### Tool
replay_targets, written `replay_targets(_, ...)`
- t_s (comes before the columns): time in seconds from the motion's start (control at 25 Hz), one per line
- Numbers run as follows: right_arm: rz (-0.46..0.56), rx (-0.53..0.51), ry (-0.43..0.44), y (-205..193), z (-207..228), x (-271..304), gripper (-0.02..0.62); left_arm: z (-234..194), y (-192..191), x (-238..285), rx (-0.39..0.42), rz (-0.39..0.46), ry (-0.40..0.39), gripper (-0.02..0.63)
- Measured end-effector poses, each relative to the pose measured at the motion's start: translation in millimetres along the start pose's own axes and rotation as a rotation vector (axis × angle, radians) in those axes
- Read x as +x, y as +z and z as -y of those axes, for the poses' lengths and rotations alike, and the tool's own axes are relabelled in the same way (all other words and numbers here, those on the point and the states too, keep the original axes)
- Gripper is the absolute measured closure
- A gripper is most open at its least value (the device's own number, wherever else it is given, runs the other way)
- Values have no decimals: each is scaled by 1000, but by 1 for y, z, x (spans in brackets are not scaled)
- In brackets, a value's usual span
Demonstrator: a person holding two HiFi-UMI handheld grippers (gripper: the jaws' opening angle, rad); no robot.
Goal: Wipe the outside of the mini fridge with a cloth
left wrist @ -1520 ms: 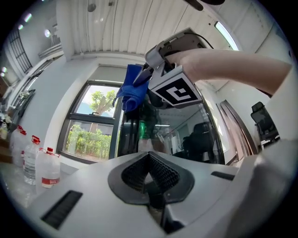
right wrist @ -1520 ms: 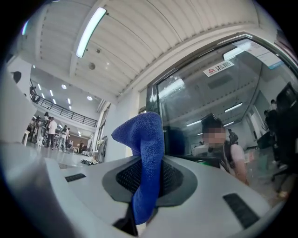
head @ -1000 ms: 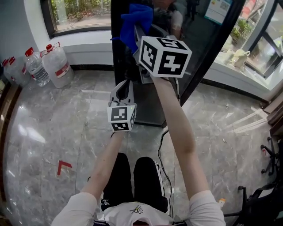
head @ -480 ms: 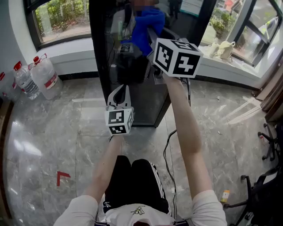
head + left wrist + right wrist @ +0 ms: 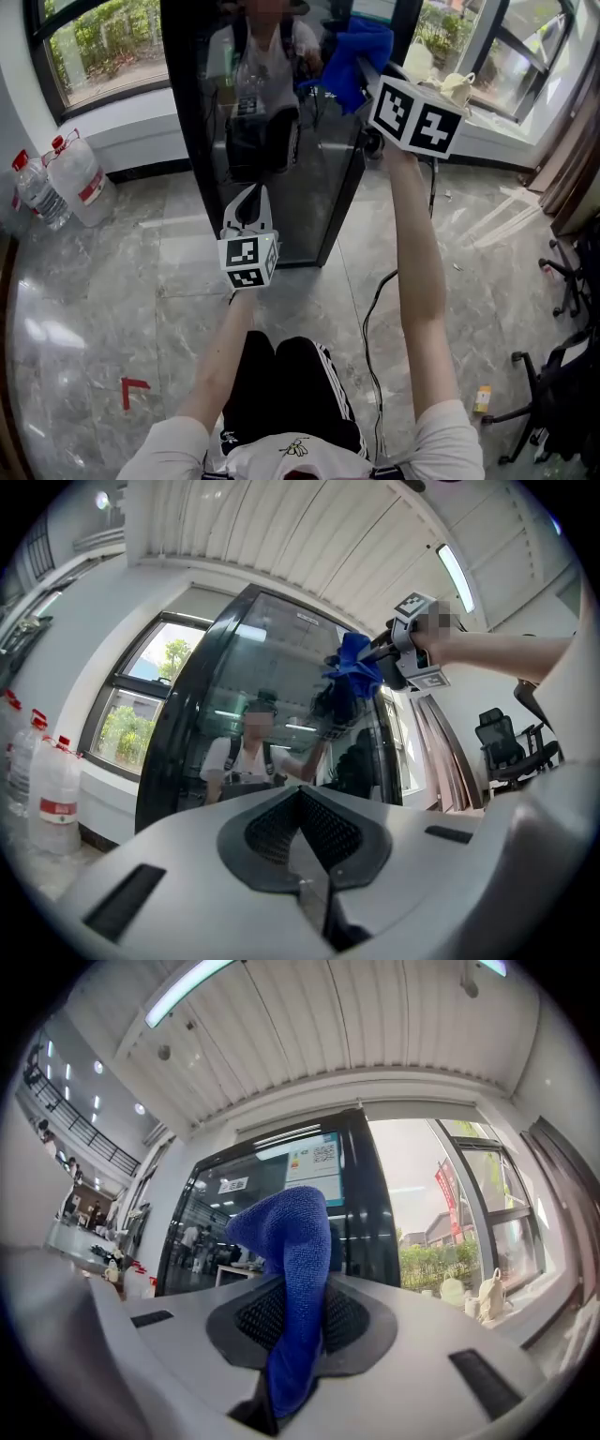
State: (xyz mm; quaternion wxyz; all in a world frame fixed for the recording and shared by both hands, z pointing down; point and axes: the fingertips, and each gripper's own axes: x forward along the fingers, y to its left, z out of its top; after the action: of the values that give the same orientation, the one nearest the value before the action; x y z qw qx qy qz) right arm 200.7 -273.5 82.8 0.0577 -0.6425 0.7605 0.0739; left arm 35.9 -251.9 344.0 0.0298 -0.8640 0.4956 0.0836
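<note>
Blue cloth clamped in right gripper, raised to the upper right edge of the mini fridge.
Cloth looks soft, light and floppy; a mid-fold pinch suits it, with the free end draping over the jaws. Glass door looks rigid, glossy, likely smear-prone. Left gripper jaws pressed together, empty, low before the door. Polished marble floor, water bottles under the window.

**Bright daylight, glossy reflections**

Daylight pours in through the large windows at the top of the head view and lies in pale glare patches on the polished grey marble floor. The tall black glass-fronted mini fridge mirrors the room. Both gripper views bend strongly toward dark, vignetted rims. A long ceiling strip light glows overhead.
</note>
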Motion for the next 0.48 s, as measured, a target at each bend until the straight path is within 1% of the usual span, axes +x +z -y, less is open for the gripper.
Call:
replay_targets(0.16, 1, 9, -48, -1, 29, -11, 514, -7, -2, -4, 3, -7, 10, 603)
replay_targets(0.48, -1, -11, -73, 0, 55, -22, 514, -16, 2, -5, 15, -3, 17, 603)
